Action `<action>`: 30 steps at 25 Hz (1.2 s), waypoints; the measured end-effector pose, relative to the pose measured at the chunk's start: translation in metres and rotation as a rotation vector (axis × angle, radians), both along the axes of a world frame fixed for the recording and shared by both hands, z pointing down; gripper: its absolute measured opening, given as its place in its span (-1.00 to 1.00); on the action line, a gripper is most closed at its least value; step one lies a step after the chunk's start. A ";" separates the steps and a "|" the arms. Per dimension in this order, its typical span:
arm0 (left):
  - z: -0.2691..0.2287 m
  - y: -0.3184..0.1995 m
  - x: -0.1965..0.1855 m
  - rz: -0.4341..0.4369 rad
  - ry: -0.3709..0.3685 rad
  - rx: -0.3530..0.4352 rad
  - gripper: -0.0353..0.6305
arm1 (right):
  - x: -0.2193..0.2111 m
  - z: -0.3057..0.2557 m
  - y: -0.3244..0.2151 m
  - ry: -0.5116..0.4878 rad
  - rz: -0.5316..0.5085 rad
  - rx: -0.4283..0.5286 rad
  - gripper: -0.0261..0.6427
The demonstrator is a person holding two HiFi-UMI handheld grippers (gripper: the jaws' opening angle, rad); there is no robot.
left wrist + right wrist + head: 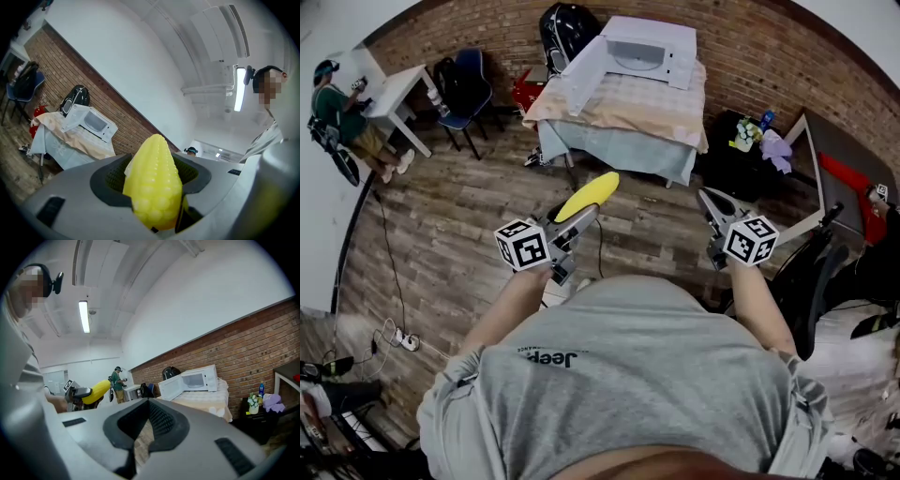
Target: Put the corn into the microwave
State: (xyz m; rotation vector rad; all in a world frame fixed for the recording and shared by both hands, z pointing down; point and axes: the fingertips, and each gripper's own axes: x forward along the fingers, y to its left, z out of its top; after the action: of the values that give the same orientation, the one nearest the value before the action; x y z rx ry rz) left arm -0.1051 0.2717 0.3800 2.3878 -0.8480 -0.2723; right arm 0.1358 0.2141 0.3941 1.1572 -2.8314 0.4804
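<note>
- "Jeep" in dark letters on the person's grey T-shirt (628,375), upside down in the head view;
- a smaller line of print just beside it; too small to read

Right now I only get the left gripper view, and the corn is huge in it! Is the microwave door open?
Observer: Yes. The right gripper view shows the microwave with its door swung wide open.
Operator: Is my other gripper holding something?
Observer: No. The right gripper has its jaws apart with nothing between them.
Operator: Is the corn nearly there?
Observer: Not yet. In the head view, a stretch of wood floor lies between the corn and the table that carries the microwave.
</note>
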 end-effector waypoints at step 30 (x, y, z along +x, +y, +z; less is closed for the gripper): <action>0.014 -0.203 -0.128 0.138 0.018 -0.019 -0.12 | -0.102 0.014 -0.161 0.023 0.147 -0.071 -0.87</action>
State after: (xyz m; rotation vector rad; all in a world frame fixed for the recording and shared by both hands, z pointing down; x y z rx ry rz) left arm -0.2333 0.0690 0.3944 2.4089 -0.6711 -0.2291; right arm 0.0340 0.0534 0.4078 1.3532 -2.6984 0.5669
